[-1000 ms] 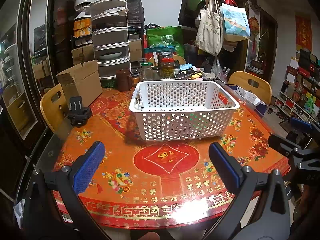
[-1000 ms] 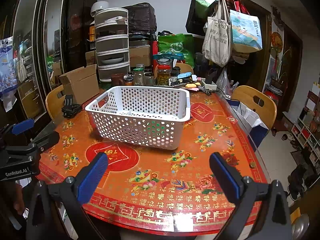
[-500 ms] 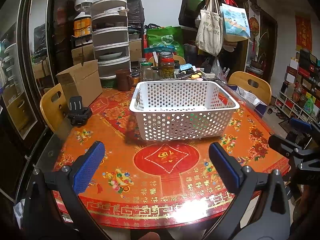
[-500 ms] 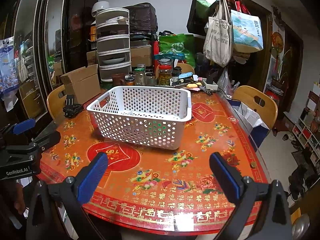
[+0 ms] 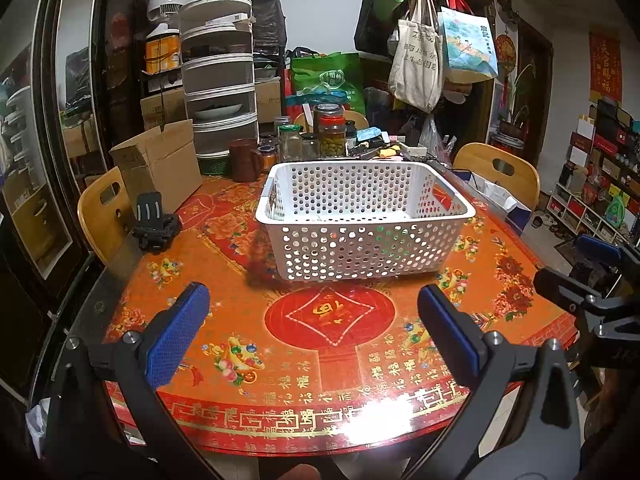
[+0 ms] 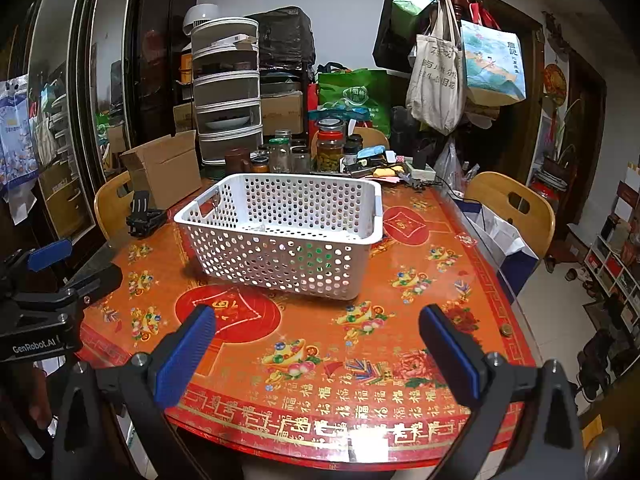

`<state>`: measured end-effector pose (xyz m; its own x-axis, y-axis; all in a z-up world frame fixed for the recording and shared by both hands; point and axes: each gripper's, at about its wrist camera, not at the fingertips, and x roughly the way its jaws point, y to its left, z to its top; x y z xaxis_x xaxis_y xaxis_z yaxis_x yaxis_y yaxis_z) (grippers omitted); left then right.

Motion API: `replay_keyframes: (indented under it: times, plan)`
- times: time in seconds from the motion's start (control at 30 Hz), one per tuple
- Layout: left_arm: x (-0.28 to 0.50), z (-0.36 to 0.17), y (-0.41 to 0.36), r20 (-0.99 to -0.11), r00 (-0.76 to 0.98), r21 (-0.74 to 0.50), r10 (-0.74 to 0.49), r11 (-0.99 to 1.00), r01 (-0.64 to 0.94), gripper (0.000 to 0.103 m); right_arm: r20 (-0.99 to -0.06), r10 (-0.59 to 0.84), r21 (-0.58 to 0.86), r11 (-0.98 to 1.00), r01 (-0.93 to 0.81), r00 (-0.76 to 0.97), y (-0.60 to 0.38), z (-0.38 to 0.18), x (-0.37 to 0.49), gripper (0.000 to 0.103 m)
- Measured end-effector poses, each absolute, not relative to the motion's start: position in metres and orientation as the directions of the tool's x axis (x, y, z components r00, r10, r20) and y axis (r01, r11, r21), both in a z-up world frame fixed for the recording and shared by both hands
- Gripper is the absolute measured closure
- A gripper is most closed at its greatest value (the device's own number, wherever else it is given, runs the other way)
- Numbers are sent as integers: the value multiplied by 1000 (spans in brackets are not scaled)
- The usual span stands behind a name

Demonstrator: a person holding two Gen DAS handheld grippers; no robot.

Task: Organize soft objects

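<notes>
A white perforated plastic basket [image 5: 404,256] stands near the middle of the round red-and-orange table [image 5: 328,364]; it also shows in the right wrist view [image 6: 240,258]. Something green shows through its holes. My left gripper [image 5: 314,330] is open and empty above the table's near edge, in front of the basket. My right gripper [image 6: 316,342] is open and empty, also short of the basket, to its right. Each gripper shows at the edge of the other's view: the right one [image 5: 588,276] and the left one [image 6: 52,276]. No loose soft object is visible on the table.
A black clamp-like holder [image 5: 154,222] sits at the table's left edge by a cardboard box [image 5: 160,164]. Jars, a brown mug [image 5: 244,160] and clutter line the far side. Wooden chairs [image 6: 516,208] stand around. Bags hang on a coat rack [image 6: 452,60].
The right wrist view has risen and shifted slightly, so the basket sits a little lower in it. The left gripper has not visibly moved. Both stay open.
</notes>
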<state>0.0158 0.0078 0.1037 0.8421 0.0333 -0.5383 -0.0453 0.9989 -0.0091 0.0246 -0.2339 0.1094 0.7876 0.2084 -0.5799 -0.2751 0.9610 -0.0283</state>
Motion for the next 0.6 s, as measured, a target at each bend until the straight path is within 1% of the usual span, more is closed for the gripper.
replay_keyframes:
  times: [0.6]
  plan:
    - [16,105,6,-539,841,-6,34,999,-45,0,-581,210,-26,961,-276,786,-234,110,24,2]
